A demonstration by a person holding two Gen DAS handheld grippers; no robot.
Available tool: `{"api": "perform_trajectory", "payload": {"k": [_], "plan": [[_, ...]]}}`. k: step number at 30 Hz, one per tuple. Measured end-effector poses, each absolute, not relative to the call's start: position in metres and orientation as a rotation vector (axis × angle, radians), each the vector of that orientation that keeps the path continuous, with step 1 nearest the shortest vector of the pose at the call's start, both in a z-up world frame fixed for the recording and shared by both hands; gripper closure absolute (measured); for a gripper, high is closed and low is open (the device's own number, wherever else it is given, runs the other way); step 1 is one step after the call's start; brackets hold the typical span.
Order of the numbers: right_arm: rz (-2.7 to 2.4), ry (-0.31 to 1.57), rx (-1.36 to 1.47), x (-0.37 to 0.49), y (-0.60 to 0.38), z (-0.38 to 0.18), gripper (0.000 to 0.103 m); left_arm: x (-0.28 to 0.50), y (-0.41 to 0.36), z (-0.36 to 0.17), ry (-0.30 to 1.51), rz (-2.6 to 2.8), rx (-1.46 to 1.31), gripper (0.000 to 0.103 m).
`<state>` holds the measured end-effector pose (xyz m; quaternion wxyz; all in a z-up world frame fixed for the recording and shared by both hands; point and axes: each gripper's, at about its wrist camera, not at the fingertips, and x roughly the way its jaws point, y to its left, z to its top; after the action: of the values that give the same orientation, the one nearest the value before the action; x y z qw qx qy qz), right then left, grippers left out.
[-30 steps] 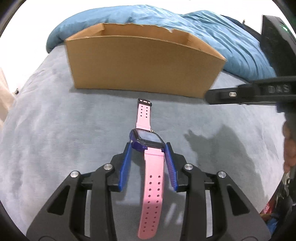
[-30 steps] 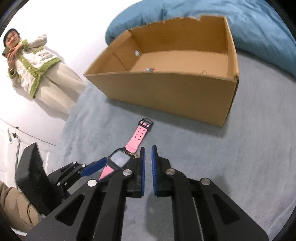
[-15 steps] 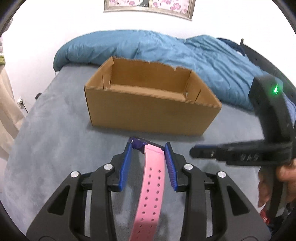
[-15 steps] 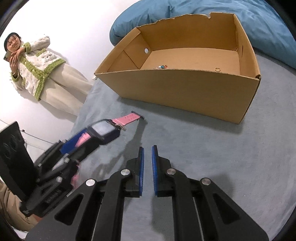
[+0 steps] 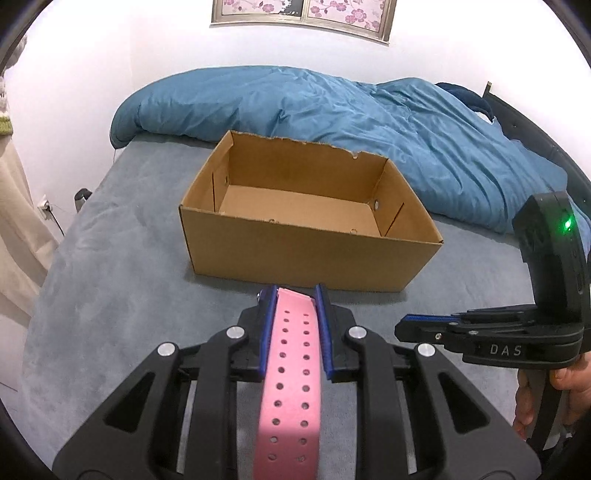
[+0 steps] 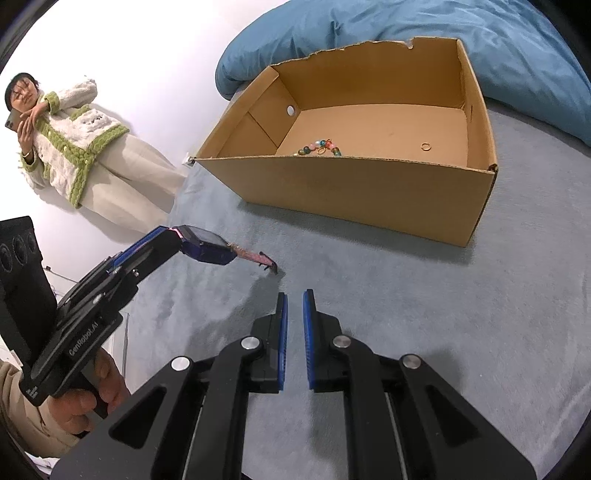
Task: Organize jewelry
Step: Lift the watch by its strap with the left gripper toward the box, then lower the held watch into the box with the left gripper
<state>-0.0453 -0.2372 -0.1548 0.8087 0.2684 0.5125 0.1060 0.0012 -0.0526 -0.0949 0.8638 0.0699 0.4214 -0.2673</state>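
My left gripper (image 5: 295, 295) is shut on a pink-strapped watch (image 5: 290, 373) with a purple case, held in the air above the grey bed; in the right wrist view the watch (image 6: 207, 249) sticks out level from the left gripper (image 6: 173, 236). An open cardboard box (image 5: 310, 254) stands ahead of it. The box (image 6: 354, 188) holds a beaded bracelet (image 6: 319, 147) and a small gold ring (image 6: 426, 146). My right gripper (image 6: 293, 299) is nearly shut and empty, low over the bed; it also shows in the left wrist view (image 5: 402, 326).
A rumpled blue duvet (image 5: 369, 110) lies behind the box. A person in a white and green cardigan (image 6: 70, 147) stands by the white wall at the bed's left edge. A framed picture (image 5: 299, 14) hangs on the wall.
My left gripper lifted the watch off the bed and raised it toward the box. The right gripper stayed nearly shut and shifted slightly.
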Motion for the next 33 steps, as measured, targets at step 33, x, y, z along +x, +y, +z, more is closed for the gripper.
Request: {"api": "perform_trajectory", "payload": {"k": [33], "plan": [[0.174,1.04,0.556,-0.044,-0.264,-0.105,0.094,0.118,-0.13,-0.055,0.776,-0.534,0.193,0.084]]}}
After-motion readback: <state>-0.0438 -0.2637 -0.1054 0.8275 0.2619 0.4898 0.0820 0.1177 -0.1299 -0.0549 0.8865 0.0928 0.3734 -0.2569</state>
